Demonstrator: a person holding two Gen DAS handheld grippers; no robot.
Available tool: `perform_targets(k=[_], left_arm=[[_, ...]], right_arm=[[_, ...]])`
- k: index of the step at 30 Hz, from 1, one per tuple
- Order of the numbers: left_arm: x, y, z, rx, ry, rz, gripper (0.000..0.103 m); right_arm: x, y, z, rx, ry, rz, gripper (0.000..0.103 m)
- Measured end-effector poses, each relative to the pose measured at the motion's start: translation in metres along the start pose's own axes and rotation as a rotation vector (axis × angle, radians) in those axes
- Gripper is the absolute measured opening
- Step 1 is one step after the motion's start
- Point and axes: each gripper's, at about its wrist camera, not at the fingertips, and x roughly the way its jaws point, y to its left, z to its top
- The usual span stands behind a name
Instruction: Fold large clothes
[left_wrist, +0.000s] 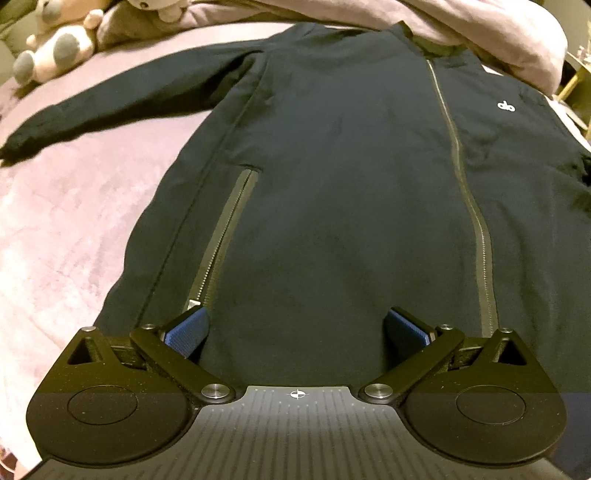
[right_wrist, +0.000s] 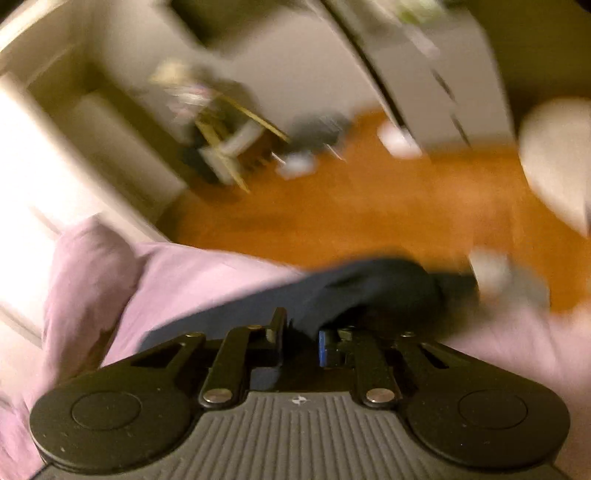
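A dark zip-up jacket (left_wrist: 332, 166) lies flat, front up, on a lilac bed cover (left_wrist: 74, 221). Its left sleeve (left_wrist: 110, 103) stretches out to the left. My left gripper (left_wrist: 297, 326) hovers over the hem between the pocket zip (left_wrist: 225, 236) and the centre zip (left_wrist: 476, 229); it is open, blue pads (left_wrist: 190, 328) wide apart, with nothing pinched. The right wrist view is blurred. My right gripper (right_wrist: 301, 334) has its jaws almost together with a dark strip of the jacket (right_wrist: 369, 284), apparently the other sleeve, running between them at the bed's edge.
Plush toys (left_wrist: 62, 48) sit at the far left of the bed, and a bunched duvet (left_wrist: 498, 37) lies behind the collar. Beyond the bed edge are a wooden floor (right_wrist: 369, 206), a gold-legged stand (right_wrist: 229, 147), a white cabinet (right_wrist: 424, 74) and small floor clutter.
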Motion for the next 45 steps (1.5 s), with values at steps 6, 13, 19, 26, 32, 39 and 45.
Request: perform_targets(k=[6, 13, 19, 26, 32, 39, 45], left_arm=[[-0.002, 0.003, 0.0, -0.012, -0.003, -0.01, 0.103], [-0.019, 0.008, 0.02, -0.013, -0.046, -0.113, 0.103], [-0.008, -0.013, 0.073, -0.119, -0.069, -0.433, 0.101], [0.04, -0.093, 0.125, -0.082, -0.004, -0.622, 0.078], [0.085, -0.122, 0.127, -0.12, 0.117, -0.662, 0.051], [0.083, -0.13, 0.133, -0.084, 0.051, -0.693, 0.025], [0.032, -0.078, 0.184, -0.014, -0.207, -0.498, 0.009]], right_arm=[[-0.072, 0.169, -0.075, -0.681, -0.055, 0.358, 0.019], [-0.102, 0.215, -0.198, -1.069, 0.179, 0.571, 0.064], [-0.106, 0.172, -0.194, -0.79, 0.298, 0.525, 0.064], [-0.076, 0.118, -0.172, -0.502, 0.358, 0.422, 0.064], [-0.055, 0.093, -0.168, -0.41, 0.375, 0.38, 0.064], [-0.046, 0.086, -0.165, -0.358, 0.385, 0.372, 0.064], [-0.046, 0.096, -0.158, -0.364, 0.359, 0.366, 0.064]])
